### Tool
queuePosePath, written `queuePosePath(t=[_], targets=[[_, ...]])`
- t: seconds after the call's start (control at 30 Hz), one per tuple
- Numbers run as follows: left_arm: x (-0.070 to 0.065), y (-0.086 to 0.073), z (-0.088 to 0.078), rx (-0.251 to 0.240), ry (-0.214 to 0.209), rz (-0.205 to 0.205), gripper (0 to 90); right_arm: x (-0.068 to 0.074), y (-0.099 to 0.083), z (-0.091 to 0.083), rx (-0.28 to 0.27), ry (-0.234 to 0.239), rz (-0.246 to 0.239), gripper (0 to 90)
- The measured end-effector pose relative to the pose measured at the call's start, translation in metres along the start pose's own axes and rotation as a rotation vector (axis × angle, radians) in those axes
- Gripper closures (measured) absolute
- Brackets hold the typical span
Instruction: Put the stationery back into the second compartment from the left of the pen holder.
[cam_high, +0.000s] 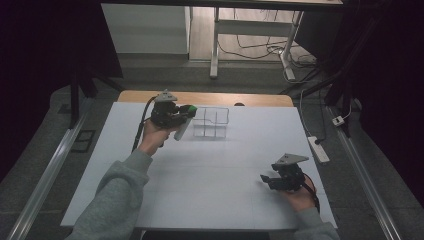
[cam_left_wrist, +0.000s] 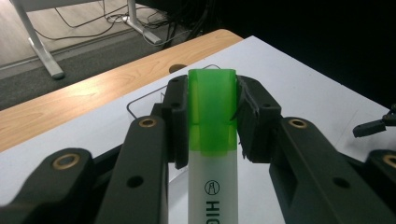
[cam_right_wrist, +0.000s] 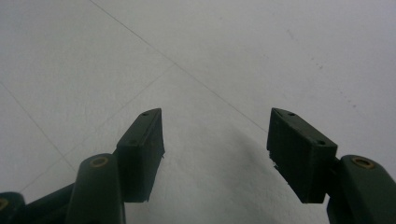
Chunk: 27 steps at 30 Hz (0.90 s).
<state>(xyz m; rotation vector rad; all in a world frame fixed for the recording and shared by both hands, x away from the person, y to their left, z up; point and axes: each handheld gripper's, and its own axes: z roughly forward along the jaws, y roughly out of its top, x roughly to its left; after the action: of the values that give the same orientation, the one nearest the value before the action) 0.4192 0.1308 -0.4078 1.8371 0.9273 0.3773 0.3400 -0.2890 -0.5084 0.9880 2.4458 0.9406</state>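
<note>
A highlighter (cam_left_wrist: 213, 140) with a white barrel and a green cap sits between the jaws of my left gripper (cam_left_wrist: 210, 116), which is shut on it at the cap. In the high view that left gripper (cam_high: 186, 114) is raised over the far left part of the white table (cam_high: 210, 170), with the highlighter (cam_high: 184, 125) slanting down from it, just left of a clear plastic organizer (cam_high: 211, 122) with compartments. My right gripper (cam_high: 265, 179) rests low near the table's front right, pointing left. Its jaws (cam_right_wrist: 215, 140) stand open above bare white tabletop with nothing between them.
The clear organizer (cam_left_wrist: 140, 105) lies beyond the left gripper's jaws, near the wooden far edge (cam_left_wrist: 70, 102) of the table. Off the table's right side a power strip (cam_high: 318, 148) lies on the floor. Desk legs and cables stand farther back.
</note>
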Motion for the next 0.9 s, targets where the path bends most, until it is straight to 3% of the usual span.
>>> queuePosePath(t=[0.4,0.53,0.9], targets=[[0.008,0.014,0.013,-0.002,-0.005,-0.005,66.6,-0.001,-0.003,-0.002,-0.005,0.005,0.003,35.6],[0.009,0.02,0.018,0.0,-0.005,-0.002,66.6,-0.002,-0.002,-0.003,-0.017,0.029,0.021,35.5],[0.012,0.039,0.031,-0.018,-0.031,-0.029,66.6,-0.003,-0.002,-0.003,-0.027,0.032,0.028,35.3]])
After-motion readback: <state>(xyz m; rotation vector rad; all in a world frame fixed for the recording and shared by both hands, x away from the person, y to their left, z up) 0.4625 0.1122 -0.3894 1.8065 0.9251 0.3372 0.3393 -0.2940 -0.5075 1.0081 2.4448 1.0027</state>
